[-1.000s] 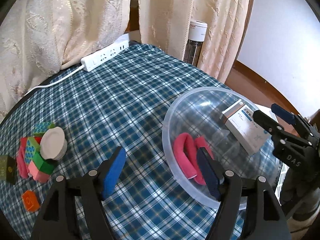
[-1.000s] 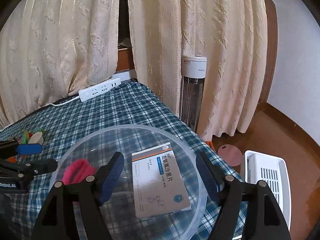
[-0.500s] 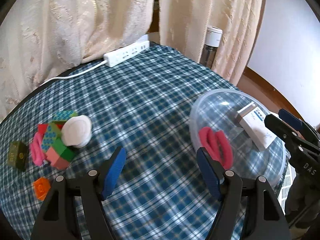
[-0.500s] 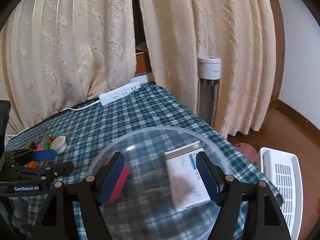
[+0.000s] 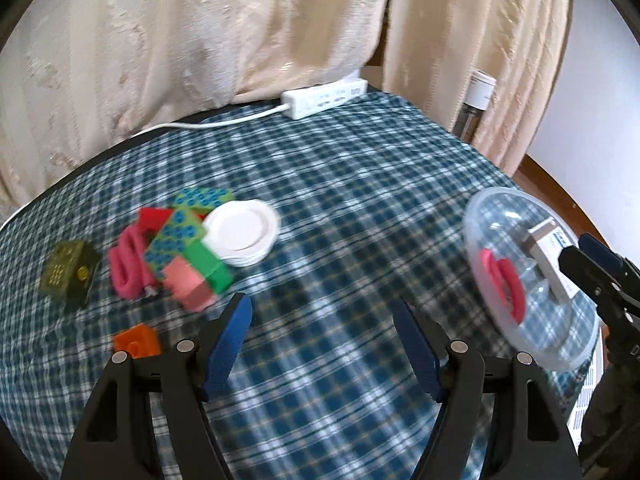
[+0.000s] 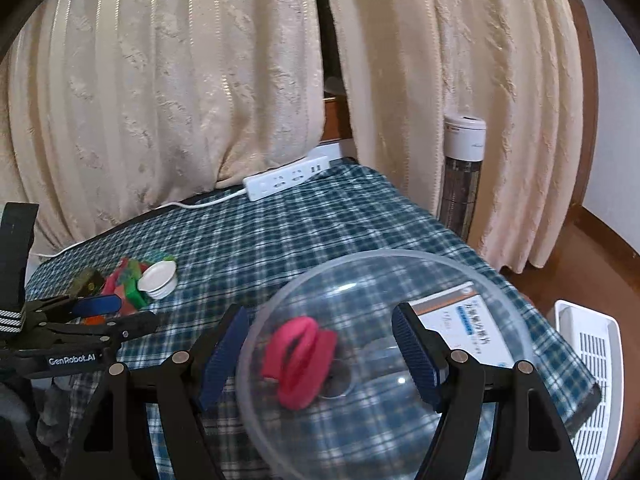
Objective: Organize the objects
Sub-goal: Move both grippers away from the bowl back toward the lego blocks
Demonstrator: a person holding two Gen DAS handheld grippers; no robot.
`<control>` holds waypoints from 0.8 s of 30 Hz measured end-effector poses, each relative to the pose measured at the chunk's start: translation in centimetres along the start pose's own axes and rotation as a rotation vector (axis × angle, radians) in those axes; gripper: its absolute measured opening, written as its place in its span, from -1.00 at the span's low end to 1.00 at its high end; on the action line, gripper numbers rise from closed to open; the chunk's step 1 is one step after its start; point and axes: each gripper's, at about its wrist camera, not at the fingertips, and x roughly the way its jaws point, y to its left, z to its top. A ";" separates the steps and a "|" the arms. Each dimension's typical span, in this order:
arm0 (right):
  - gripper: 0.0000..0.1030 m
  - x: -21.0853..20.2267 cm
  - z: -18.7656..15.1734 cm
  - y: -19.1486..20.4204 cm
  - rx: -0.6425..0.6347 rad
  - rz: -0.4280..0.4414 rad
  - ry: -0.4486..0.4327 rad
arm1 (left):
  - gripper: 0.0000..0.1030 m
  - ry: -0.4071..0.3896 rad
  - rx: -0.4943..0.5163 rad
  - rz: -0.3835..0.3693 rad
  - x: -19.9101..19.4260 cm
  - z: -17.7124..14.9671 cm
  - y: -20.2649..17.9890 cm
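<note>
Objects for sorting lie in two groups on the blue-and-white checked tablecloth (image 5: pixel 340 208). At the right edge of the table sits a clear round plastic bowl (image 6: pixel 280 320), and inside it are a pink looped fabric band (image 6: pixel 300 356) and a white medicine box with blue and orange print (image 6: pixel 464 328), the band toward the left of the bowl and the box toward the right, leaning against the wall. Well apart from the bowl, on the left part of the cloth, is a small heap: a stack of round white plastic lids (image 5: pixel 242 236) rests against green toy bricks with blue dots (image 5: pixel 180 236), with a pink brick (image 5: pixel 188 284) just in front and a second pink fabric band (image 5: pixel 128 264) touching the bricks on the left. A dark olive box with yellow dots (image 5: pixel 70 272) stands beside that band, and a small orange brick (image 5: pixel 138 340) lies alone nearer the camera.

The left gripper (image 5: pixel 322 324) hovers over bare cloth between the heap and the bowl, its blue-padded jaws spread with nothing between them. The right gripper (image 6: pixel 318 344) hangs over the bowl, jaws likewise spread and empty; the band only shows between them from above.

A white power strip (image 5: pixel 324 98) with its cord lies at the far table edge beneath cream curtains (image 6: pixel 180 80). A white tower appliance (image 6: pixel 464 160) stands on the floor beyond, and a white slatted plastic basket (image 6: pixel 588 368) sits on the floor to the right.
</note>
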 end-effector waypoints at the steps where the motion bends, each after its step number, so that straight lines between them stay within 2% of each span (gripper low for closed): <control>1: 0.51 0.1 0.0 0.3 -0.003 0.006 0.003 | 0.45 -0.001 -0.006 0.008 0.0 -0.1 0.5; 15: 0.51 1.8 -0.2 5.5 -0.058 0.082 0.058 | 0.45 0.001 -0.151 0.126 -0.6 -2.0 8.7; 24: 0.51 3.2 -0.5 8.6 -0.093 0.127 0.101 | 0.45 0.014 -0.190 0.160 -0.1 -3.1 11.1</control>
